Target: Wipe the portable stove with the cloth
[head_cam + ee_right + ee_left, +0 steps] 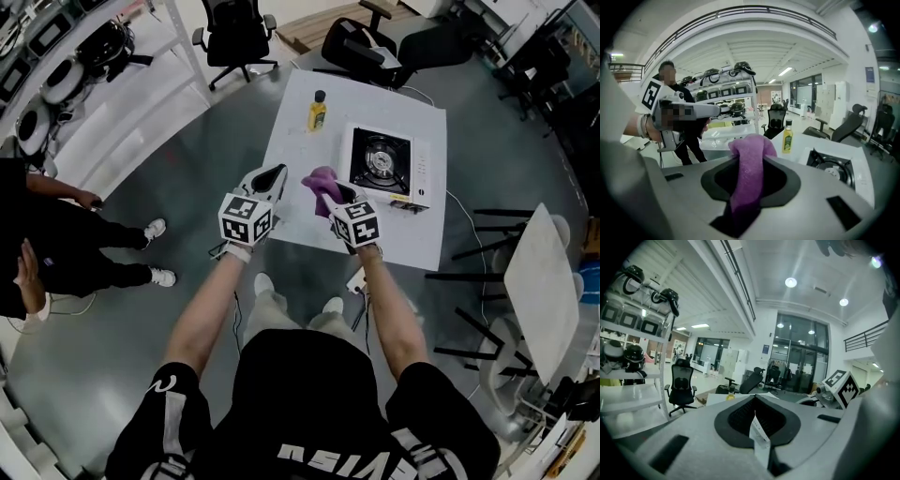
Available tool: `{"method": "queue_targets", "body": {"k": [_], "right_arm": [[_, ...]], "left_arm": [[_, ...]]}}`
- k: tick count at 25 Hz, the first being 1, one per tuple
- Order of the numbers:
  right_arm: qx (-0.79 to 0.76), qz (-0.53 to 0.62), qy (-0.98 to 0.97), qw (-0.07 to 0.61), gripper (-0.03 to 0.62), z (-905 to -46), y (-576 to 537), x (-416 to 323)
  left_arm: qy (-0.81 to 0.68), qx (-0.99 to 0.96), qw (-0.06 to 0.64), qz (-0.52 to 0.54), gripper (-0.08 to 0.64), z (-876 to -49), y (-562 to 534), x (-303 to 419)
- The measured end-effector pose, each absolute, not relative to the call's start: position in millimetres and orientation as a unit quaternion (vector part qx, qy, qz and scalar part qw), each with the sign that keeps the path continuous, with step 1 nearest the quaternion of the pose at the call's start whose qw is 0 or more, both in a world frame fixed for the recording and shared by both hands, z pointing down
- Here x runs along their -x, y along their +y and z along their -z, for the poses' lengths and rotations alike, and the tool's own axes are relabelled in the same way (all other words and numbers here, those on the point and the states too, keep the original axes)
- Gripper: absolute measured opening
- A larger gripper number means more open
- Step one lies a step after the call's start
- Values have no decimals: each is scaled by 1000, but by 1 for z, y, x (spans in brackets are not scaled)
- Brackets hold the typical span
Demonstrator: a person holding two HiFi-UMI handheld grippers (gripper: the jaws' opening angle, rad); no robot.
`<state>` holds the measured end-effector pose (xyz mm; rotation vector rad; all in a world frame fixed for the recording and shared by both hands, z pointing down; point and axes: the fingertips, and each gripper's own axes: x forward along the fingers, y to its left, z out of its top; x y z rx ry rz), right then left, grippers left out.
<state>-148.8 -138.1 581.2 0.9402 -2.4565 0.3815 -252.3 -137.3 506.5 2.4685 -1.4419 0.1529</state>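
right fingers (811, 187) pinch cloth (749, 159) | left fingers (693, 427) pressed together | stove (833, 169) ahead-right of right fingers | lower cloth flat, wipe firmly

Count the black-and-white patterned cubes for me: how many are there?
2. One cube rides on the left gripper, the other on the right gripper, which grips the purple cloth. None looks hidden.

Floor: grey, glossy (169, 178) | upper centre: black office chair (232, 33) behind white table (292, 141) | upper left: white shelving (112, 94), maybe helmets (64, 80) on it | far end: tall glass doors (799, 357) | ceiling: round lights (791, 282) lit
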Motion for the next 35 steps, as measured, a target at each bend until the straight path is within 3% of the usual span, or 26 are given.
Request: {"method": "queue_targets", "body": {"k": [15, 24, 35], "right_arm": [[-406, -134, -883, 195, 106, -519, -132, 18], [-447, -145, -863, 187, 106, -526, -135, -91], [-449, -161, -856, 198, 106, -553, -120, -174]], "left_arm": [[-470, -871, 126, -62, 9, -468, -120, 145], [-470, -873, 118, -64, 9, -467, -120, 80], [-472, -869, 129, -70, 9, -485, -105, -1]]}}
